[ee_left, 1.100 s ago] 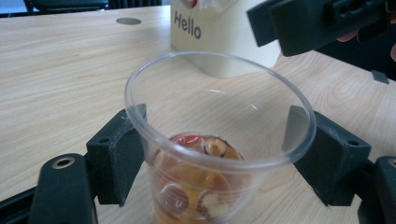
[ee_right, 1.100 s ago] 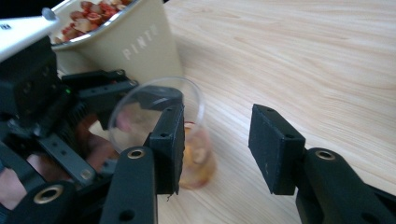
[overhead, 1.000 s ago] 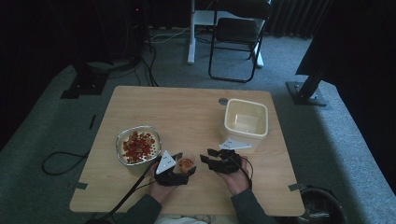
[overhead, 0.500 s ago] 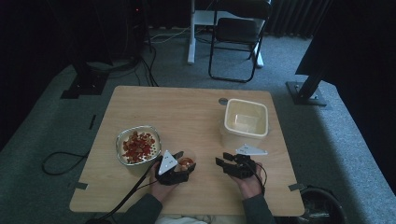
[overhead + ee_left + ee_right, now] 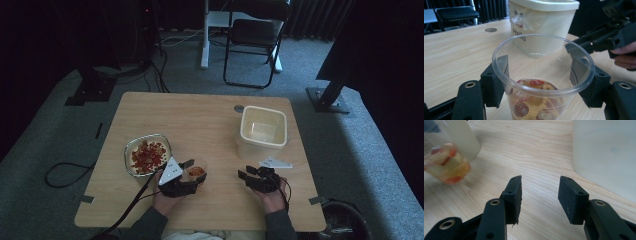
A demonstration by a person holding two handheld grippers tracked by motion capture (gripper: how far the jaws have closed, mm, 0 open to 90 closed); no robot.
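Grip first: our left gripper [image 5: 192,172] has its 2 black jaws pressed against opposite sides of a clear plastic cup [image 5: 543,77], having just been closing on it. In the left gripper view we see the pads [image 5: 499,77] flat against the cup's wall, below the rim. The cup stands upright between them and holds a shallow layer of red and pale pieces in its bottom — what they are we cannot tell. In the high view the cup [image 5: 197,171] sits near the front middle of the wooden table [image 5: 200,117], just right of a glass bowl [image 5: 147,155] of red pieces.

Our right gripper [image 5: 248,174] is well apart from the cup, farther right along the front of the table. In the right gripper view its jaws stand apart with bare wood between the pads [image 5: 515,195] — nothing held. That same view shows the cup [image 5: 445,167] blurred at the upper left, and the wall of a cream plastic tub [image 5: 606,152] at the upper right. In the high view the tub [image 5: 263,127] stands open beyond our right hand [image 5: 270,197], with printed lettering on the side that faces the left gripper view.
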